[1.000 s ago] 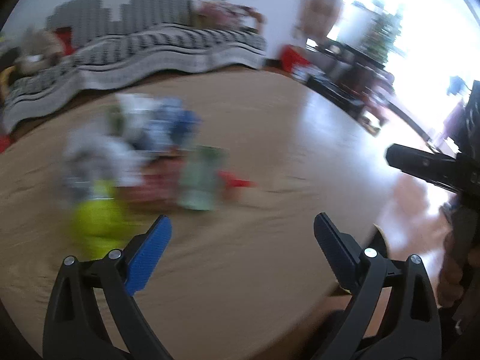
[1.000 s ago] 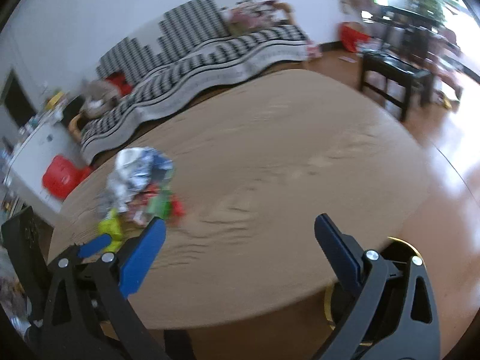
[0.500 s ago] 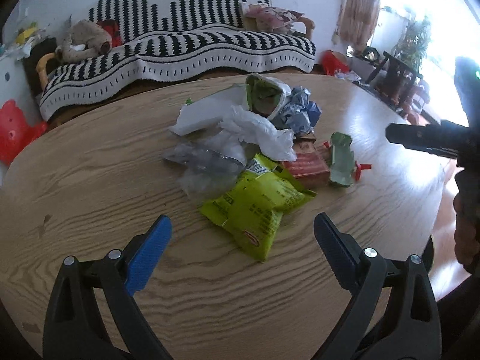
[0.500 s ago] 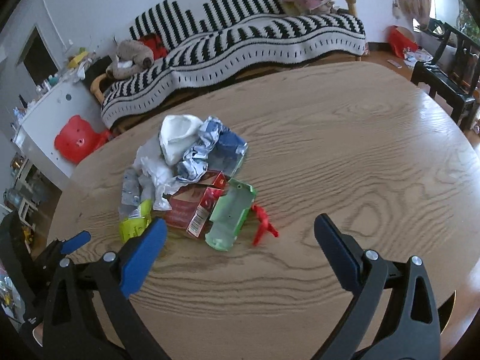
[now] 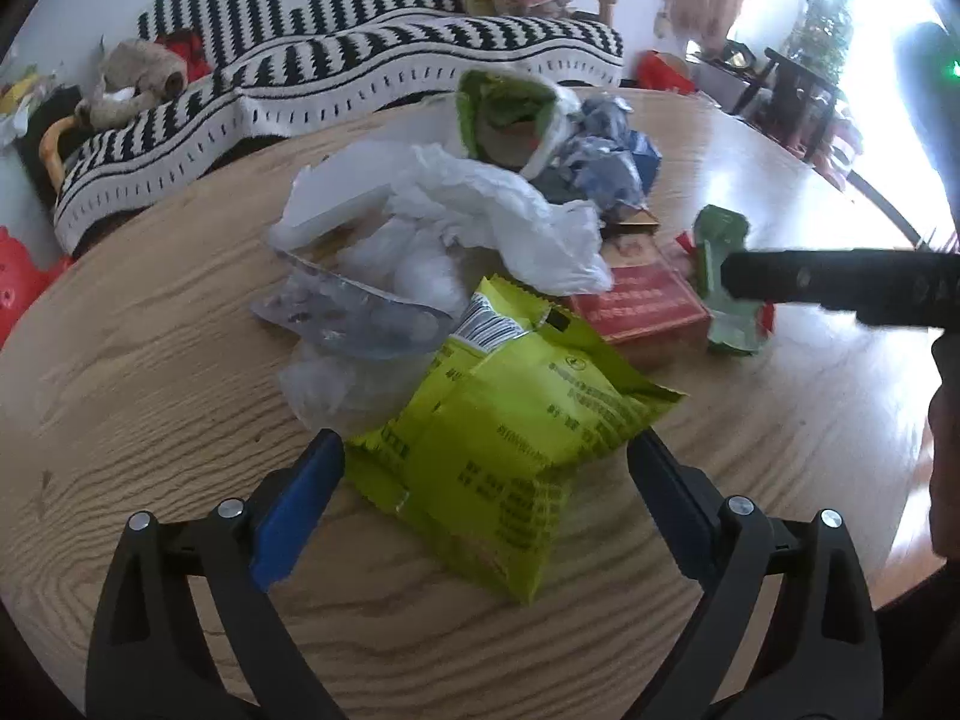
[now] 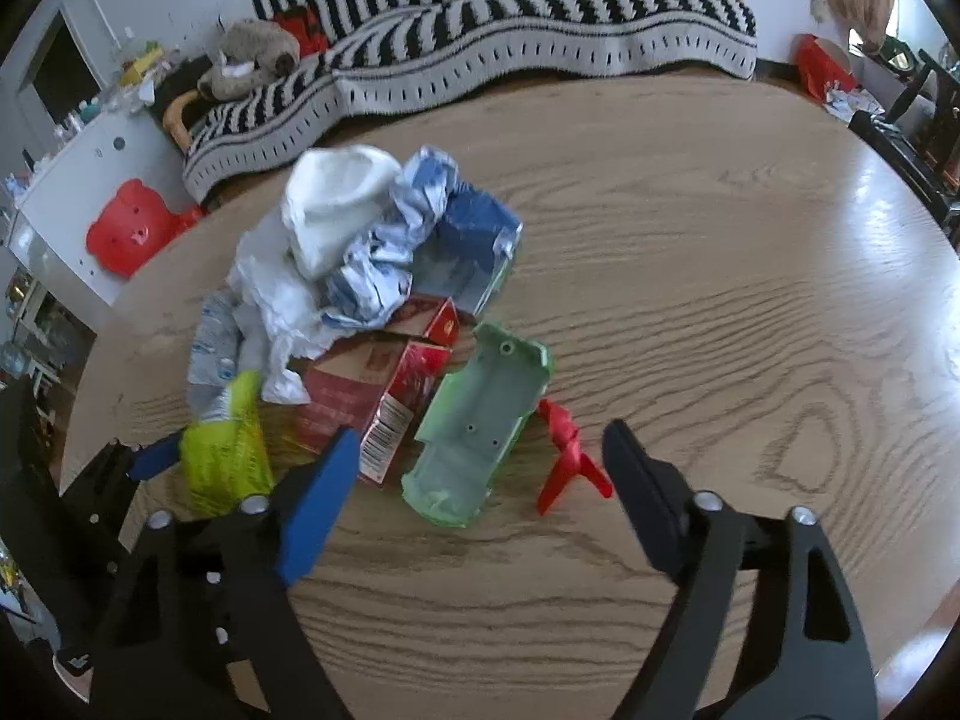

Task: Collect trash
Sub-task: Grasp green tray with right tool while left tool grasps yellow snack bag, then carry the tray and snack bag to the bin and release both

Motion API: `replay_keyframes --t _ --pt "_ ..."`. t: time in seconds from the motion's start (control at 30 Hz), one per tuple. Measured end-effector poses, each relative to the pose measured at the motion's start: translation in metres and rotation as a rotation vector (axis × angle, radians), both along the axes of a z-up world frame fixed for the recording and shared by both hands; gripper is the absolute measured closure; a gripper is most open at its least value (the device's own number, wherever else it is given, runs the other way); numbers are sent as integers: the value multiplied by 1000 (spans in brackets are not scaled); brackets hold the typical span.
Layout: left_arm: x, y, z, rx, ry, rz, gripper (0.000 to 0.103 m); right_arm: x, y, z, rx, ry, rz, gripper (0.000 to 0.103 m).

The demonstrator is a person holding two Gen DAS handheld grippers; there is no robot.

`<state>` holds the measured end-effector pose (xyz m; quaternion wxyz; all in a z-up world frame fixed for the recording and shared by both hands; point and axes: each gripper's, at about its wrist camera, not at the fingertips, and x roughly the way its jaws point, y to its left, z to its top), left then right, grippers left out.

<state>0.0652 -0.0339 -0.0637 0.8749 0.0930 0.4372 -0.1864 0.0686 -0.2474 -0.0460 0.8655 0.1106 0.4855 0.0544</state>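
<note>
The left gripper is spread wide, its blue-padded fingers flanking the near end of a glossy, crinkled yellow-green snack bag that lies flat on the wood-grain oval table; the pads are not pressing it. Just beyond the bag sits the rest of the trash heap: a soft, crumpled white plastic bag, a clear foil-edged blister sheet to the left, and a flat red cardboard box ahead to the right. The right gripper is likewise wide open and holds nothing; between its fingers lies a pale green moulded plastic shell, trough-shaped with screw holes, and a small red plastic piece with splayed prongs just inside the right finger. Farther ahead are crumpled blue-and-white paper and a rounded white wad. A black-and-white striped sofa stands past the table.
</note>
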Motion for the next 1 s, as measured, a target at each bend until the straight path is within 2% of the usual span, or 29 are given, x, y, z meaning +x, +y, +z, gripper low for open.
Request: replay_keyframes --t 0.17,0.33,0.47,0.63,1.0 --pt "1 1 0 5 -9 16 21 10 5 -12 -22 31 -1 49" --pt "-2 3 3 11 22 33 27 9 8 -8 -37 6 -3 65" --pt "-11 3 14 4 21 36 28 3 6 4 -30 -24 4 65" --pt "-19 12 32 -59 27 51 29 -7 -5 17 8 -52 -7 65" --pt "-26 13 37 -72 22 74 30 -24 -13 29 12 -75 -25 65"
